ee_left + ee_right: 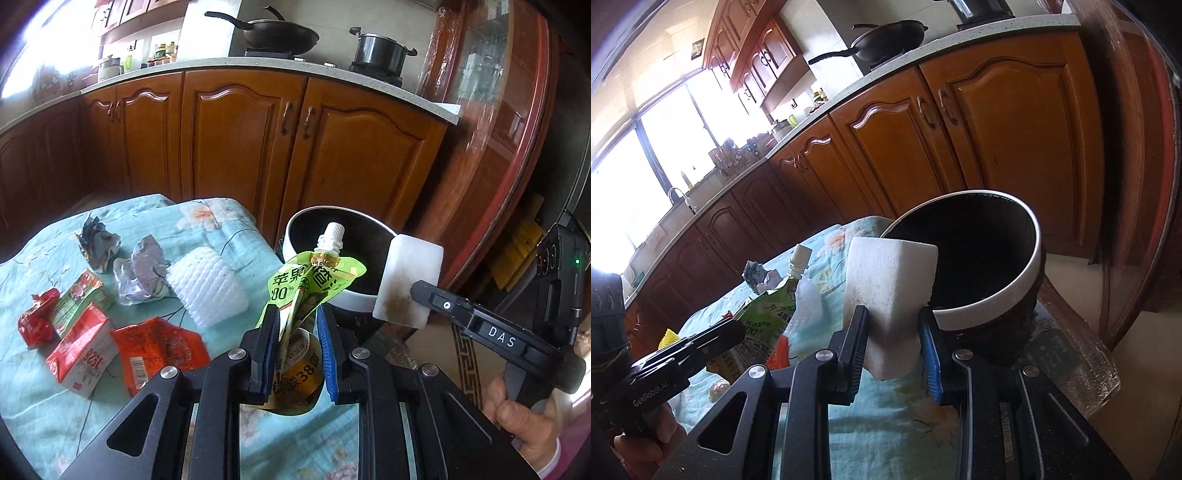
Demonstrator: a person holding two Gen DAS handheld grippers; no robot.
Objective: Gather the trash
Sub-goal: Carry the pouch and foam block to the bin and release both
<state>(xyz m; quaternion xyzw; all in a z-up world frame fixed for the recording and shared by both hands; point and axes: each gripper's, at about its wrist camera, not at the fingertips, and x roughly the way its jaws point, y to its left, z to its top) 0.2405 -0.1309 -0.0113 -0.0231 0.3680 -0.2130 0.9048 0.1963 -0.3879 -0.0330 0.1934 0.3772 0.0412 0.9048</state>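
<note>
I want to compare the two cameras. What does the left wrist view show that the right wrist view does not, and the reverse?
Only the left wrist view: the red wrappers, the red-and-white carton and the black pot. Only the right wrist view: the windows and the sink tap. Both: the green pouch in the left tongs, the white foam block in the right tongs, and the bin.

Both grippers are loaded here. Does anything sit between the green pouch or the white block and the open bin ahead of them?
Nothing visible does. The green pouch in the left gripper and the white block in the right gripper both sit at the near rim of the bin, whose mouth is open.
</note>
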